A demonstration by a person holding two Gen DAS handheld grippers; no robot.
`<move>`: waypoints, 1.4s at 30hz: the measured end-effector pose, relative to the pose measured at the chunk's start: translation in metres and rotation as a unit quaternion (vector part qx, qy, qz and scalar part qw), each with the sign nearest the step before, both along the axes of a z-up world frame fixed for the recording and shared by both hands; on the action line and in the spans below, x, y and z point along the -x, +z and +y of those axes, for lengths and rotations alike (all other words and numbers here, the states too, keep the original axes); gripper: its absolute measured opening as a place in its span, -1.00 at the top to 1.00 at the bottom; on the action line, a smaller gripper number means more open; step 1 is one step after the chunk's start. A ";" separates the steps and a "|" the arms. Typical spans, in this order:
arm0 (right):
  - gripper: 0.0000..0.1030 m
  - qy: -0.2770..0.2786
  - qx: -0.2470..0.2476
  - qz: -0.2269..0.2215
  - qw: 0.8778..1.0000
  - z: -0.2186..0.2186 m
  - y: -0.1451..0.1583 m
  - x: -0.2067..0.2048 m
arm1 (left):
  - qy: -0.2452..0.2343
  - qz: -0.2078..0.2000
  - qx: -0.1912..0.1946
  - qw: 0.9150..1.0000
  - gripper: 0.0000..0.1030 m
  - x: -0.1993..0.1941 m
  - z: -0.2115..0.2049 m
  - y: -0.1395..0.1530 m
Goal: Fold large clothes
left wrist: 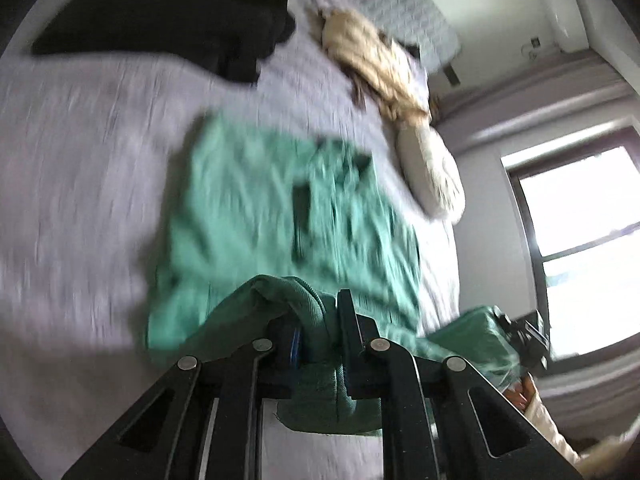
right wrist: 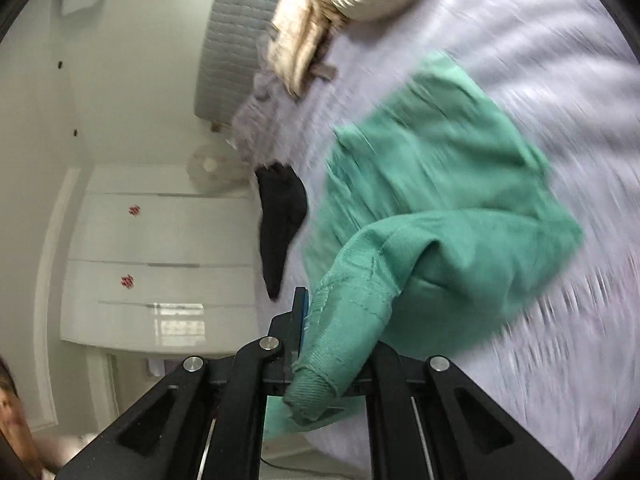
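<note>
green garment (left wrist: 280, 208) blurred, hems clamped (both)

Green garment (left wrist: 280, 216) lifted at 2 points above the bed

A mint-green garment with a ribbed hem is seen partly raised: 1 bunched ribbed edge is clamped near the left view's bottom, another in the right view. The rest is draped, wrinkled and motion-blurred, down onto the pale sheet.
</note>
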State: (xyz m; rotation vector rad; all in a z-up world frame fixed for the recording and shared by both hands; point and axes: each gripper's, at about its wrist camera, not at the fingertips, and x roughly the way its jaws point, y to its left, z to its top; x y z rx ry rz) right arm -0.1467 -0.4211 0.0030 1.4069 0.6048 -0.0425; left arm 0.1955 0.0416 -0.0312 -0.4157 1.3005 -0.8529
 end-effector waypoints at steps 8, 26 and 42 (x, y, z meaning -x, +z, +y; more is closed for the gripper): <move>0.83 -0.036 0.015 0.063 0.997 -0.088 -0.062 -0.101 | 0.051 -0.040 -0.058 0.996 0.67 -0.099 -0.074 -0.053; -0.61 -0.052 0.036 0.082 0.995 -0.109 -0.104 -0.125 | 0.018 -0.165 -0.212 0.963 -0.99 -0.088 -0.120 -0.060; 0.74 0.044 0.247 0.245 0.936 -0.090 -0.118 -0.160 | 0.037 -0.214 -0.316 0.924 -0.98 -0.088 -0.162 -0.121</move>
